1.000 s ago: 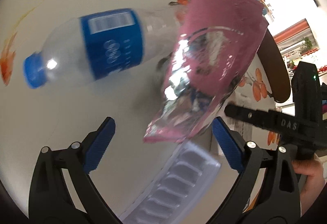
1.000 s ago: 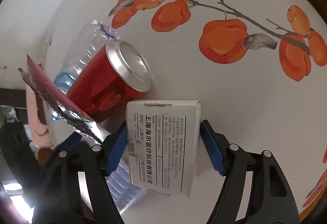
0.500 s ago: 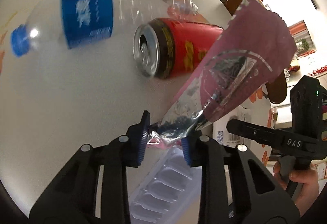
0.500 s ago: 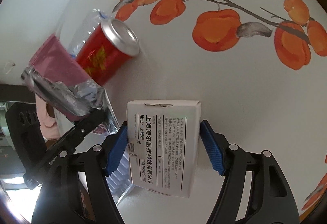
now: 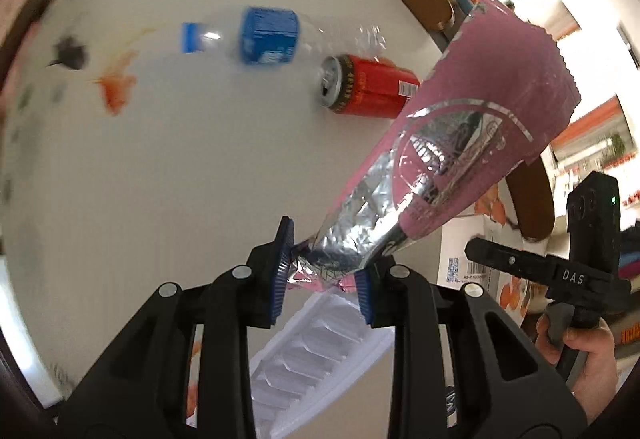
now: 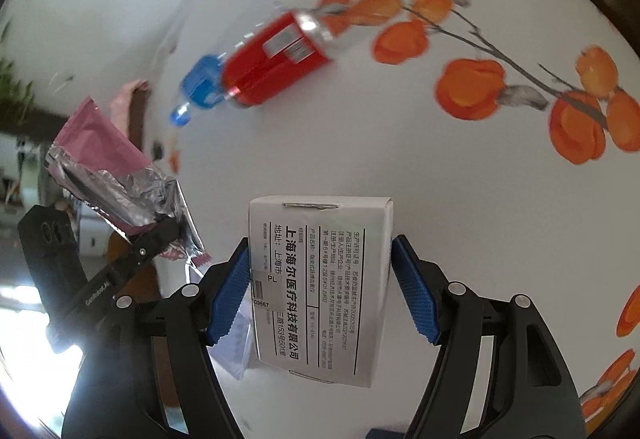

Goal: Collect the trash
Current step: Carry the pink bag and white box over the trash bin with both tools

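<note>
Left gripper point(image 5: 324, 271) pinching crumpled pink foil wrapper point(image 5: 460, 147), right gripper point(image 6: 320, 275) clamping white printed carton point(image 6: 320, 287); both lifted, mid-carry. Next: find bin, release; red can point(image 5: 368, 91), clear plastic bottle point(image 5: 268, 35) remain on table

I saw the white table point(image 5: 160, 175), printed with orange fruit; a plastic bottle point(image 5: 264, 35) and red can point(image 5: 368, 87) lay side by side on it.

The water bottle point(image 5: 256, 39) looked blurry, so the words on its label could not be read. The pink wrapper point(image 5: 460, 143) hid one end of the red can point(image 5: 368, 87). The white tray point(image 5: 316, 363) ran off the bottom edge.
</note>
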A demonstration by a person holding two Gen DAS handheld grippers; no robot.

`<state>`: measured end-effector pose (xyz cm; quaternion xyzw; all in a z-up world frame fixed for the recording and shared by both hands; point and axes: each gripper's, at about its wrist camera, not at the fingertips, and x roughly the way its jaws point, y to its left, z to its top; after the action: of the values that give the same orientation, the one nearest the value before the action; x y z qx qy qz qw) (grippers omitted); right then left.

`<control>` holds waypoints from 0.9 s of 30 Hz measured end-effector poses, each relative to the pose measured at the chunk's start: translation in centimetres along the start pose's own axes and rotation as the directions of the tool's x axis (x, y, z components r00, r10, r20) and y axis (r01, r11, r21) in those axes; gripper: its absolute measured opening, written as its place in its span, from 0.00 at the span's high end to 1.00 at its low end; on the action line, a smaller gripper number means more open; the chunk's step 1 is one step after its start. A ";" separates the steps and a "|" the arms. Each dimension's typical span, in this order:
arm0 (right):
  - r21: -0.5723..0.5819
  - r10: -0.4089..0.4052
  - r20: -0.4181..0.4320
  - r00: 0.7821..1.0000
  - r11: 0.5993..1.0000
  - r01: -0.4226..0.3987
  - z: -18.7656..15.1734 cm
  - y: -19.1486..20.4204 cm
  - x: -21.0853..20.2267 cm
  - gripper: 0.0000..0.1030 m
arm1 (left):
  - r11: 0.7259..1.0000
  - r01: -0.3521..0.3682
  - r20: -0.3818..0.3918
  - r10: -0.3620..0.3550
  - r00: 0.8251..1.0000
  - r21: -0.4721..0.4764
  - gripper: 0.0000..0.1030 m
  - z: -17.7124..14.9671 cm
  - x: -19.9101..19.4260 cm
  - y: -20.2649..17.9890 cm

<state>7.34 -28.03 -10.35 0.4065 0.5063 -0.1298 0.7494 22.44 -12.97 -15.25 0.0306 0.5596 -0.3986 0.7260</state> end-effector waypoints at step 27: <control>-0.393 0.166 -0.116 0.979 0.898 -0.198 -6.0 3.3 -5.9 0.32 | 0.936 -0.153 0.345 0.264 0.901 -0.318 0.74 -9.1 -14.9 -2.6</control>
<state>2.78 -22.76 -4.60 0.2941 0.5114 0.0641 0.8049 12.79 -2.15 -5.10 -0.0914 0.4520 -0.2319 0.8565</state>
